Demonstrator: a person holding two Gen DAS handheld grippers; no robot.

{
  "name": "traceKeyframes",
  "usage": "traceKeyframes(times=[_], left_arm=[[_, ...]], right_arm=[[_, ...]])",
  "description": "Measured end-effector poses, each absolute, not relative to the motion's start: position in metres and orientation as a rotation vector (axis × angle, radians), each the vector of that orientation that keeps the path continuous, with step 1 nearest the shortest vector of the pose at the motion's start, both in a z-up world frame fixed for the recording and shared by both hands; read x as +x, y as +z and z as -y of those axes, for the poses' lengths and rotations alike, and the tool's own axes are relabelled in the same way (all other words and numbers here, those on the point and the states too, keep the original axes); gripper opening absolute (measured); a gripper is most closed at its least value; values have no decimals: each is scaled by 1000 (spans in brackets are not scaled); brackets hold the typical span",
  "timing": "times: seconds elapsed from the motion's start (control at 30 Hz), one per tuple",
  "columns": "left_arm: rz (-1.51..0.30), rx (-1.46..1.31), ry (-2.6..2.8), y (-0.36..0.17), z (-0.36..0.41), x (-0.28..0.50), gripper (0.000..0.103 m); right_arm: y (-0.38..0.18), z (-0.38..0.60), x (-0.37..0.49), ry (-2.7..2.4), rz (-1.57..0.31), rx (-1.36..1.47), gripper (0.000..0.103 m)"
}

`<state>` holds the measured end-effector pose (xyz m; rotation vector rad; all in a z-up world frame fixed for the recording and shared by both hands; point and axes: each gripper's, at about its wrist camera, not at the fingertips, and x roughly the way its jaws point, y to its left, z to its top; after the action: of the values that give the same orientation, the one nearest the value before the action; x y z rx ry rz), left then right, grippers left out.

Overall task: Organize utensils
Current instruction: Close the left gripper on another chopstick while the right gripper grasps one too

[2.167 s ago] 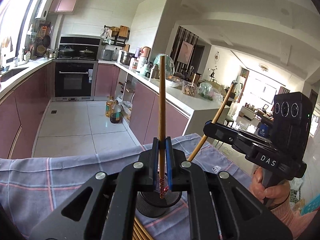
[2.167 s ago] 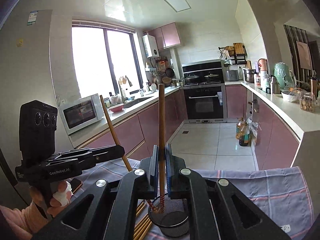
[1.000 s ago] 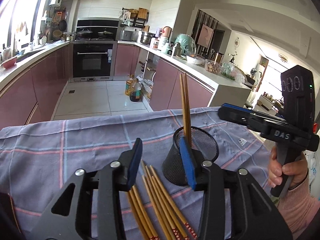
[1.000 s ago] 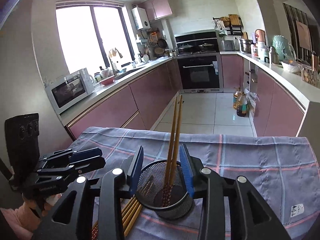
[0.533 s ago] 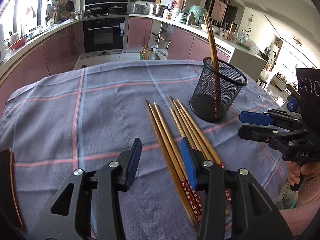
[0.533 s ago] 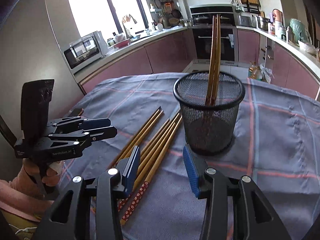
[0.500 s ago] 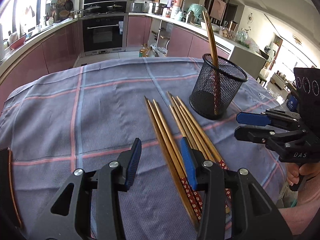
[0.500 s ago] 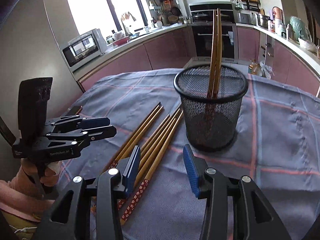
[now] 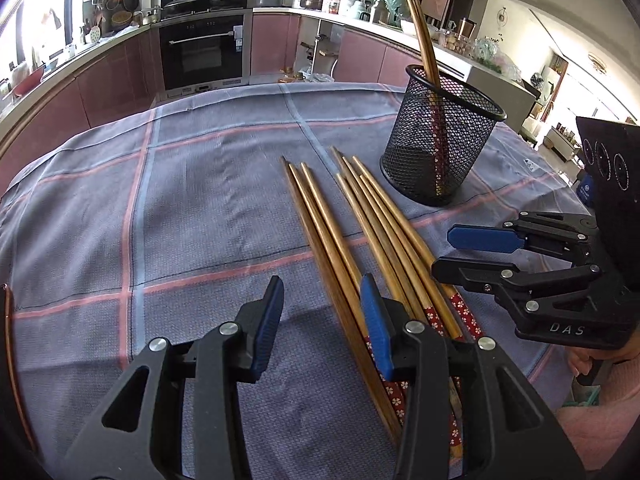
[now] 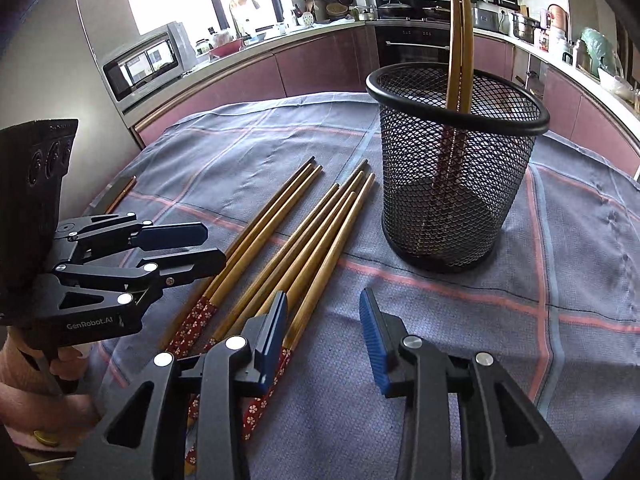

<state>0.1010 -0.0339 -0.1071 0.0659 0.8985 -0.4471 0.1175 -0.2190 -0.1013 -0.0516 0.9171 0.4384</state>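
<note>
Left gripper (image 9: 320,312), marked "GenRobot.AI", stood narrow, empty; right gripper (image 10: 322,320), marked "DAS", was closing, empty, over chopsticks (image 10: 280,240).

Your right gripper (image 10: 323,320) hangs low over the checked cloth (image 10: 440,312) on the desk, its fingers (image 10: 374,336) closing with nothing between them. Its left finger overlaps the loose chopsticks (image 10: 304,240). Ahead stands the mesh holder (image 10: 452,184) with two chopsticks (image 10: 460,40) upright inside. Your left gripper (image 10: 208,246) hovers beside the bundle.
</note>
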Motion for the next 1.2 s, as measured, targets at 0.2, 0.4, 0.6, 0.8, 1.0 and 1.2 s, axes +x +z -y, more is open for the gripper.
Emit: traceKeyframes(times=[0.2,0.4,0.6,0.8,1.0,1.2], left_arm=[[-909,59,-448,-110,32,104,35],[-916,45,-449,-112,27,105,33],[-923,86,-432,-113,35,113,32],[-935,95,-418,-114,41,125,23],[-938,63,-398,-115,44,131,11],[-940,5,-383,-115,38,130,8]], right_arm=[[-102,222,121,431,-922,-53,30],[-103,225,121,416,-932,-56,23],[-104,216,128,393,-926,-86,25],[-105,211,138,386,-914,-84,25],[-106,214,143,382,-914,-43,10],[-105,226,144,395,-919,29,7]])
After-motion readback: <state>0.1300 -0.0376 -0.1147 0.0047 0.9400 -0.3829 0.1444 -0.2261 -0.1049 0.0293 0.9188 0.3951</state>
